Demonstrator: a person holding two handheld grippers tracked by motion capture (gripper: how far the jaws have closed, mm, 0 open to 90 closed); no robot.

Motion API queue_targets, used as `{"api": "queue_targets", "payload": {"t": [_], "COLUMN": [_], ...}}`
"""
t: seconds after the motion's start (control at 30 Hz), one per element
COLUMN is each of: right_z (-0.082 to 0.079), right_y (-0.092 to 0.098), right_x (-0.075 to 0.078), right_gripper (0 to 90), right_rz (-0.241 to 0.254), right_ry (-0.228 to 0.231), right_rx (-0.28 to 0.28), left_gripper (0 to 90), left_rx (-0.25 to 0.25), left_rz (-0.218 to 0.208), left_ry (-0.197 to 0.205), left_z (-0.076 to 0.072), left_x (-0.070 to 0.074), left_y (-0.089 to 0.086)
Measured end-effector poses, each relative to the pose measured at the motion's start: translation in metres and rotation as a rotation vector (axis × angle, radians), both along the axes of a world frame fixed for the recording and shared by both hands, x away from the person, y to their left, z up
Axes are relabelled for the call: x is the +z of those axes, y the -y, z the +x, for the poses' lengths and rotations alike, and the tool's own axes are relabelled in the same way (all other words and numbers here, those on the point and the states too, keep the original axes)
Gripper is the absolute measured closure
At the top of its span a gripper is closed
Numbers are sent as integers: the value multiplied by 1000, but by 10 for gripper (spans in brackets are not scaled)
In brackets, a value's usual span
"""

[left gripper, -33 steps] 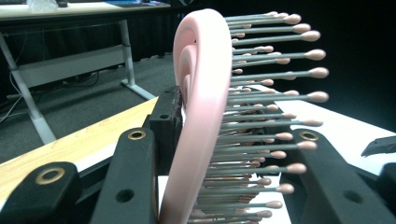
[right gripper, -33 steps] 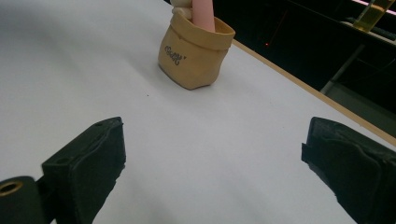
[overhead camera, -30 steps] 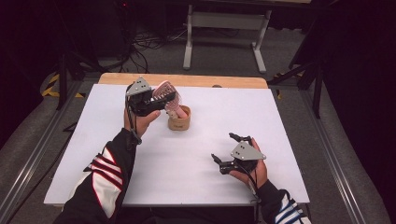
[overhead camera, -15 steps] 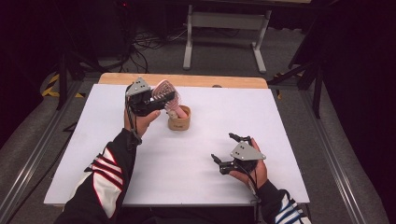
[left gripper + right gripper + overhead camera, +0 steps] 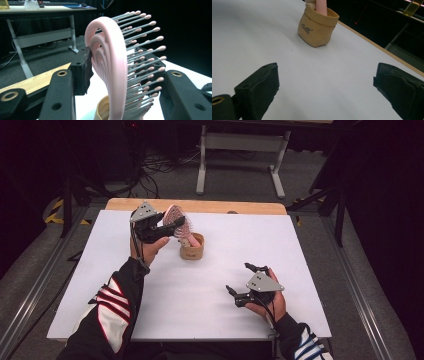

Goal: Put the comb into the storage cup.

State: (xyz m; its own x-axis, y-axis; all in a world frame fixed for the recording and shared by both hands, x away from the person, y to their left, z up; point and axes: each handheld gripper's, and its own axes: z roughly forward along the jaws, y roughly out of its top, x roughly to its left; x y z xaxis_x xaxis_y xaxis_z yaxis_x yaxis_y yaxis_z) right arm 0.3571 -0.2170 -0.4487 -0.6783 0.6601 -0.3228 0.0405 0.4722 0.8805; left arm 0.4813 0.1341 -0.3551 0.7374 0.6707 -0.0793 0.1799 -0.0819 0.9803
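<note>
A pink hairbrush (image 5: pixel 182 227) stands with its handle (image 5: pixel 321 6) in a small tan pot (image 5: pixel 192 247) at the back middle of the white board. My left gripper (image 5: pixel 174 226) sits around the brush head (image 5: pixel 110 70). Its jaws have just been opening: one pad still lies against the brush's back, while the bristles stand straight toward the other pad. My right gripper (image 5: pixel 239 278) rests low over the board at the front right. It is open wide with nothing between its jaws (image 5: pixel 327 82), and it faces the pot (image 5: pixel 317 27).
The white board (image 5: pixel 300 245) lies on a wooden table whose far edge (image 5: pixel 200 206) shows behind the pot. A grey metal stand (image 5: pixel 240 142) and cables stand on the floor beyond. Dark frame rails run along both sides.
</note>
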Motion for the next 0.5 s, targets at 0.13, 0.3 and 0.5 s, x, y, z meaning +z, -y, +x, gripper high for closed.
{"api": "queue_targets", "payload": {"t": [0.13, 0.3, 0.5], "right_z": [0, 0, -1], "right_y": [0, 1, 0], "right_x": [0, 0, 1], "right_gripper": [65, 65, 65], "right_rz": [1, 4, 3], "right_ry": [0, 1, 3], "right_rx": [0, -1, -1], "left_gripper": [474, 455, 376], "left_rx": [3, 11, 35], "left_rz": [3, 10, 9], "left_ry": [3, 12, 21], "left_z": [0, -1, -3], "left_x": [1, 3, 7], "left_y": [-1, -2, -5]}}
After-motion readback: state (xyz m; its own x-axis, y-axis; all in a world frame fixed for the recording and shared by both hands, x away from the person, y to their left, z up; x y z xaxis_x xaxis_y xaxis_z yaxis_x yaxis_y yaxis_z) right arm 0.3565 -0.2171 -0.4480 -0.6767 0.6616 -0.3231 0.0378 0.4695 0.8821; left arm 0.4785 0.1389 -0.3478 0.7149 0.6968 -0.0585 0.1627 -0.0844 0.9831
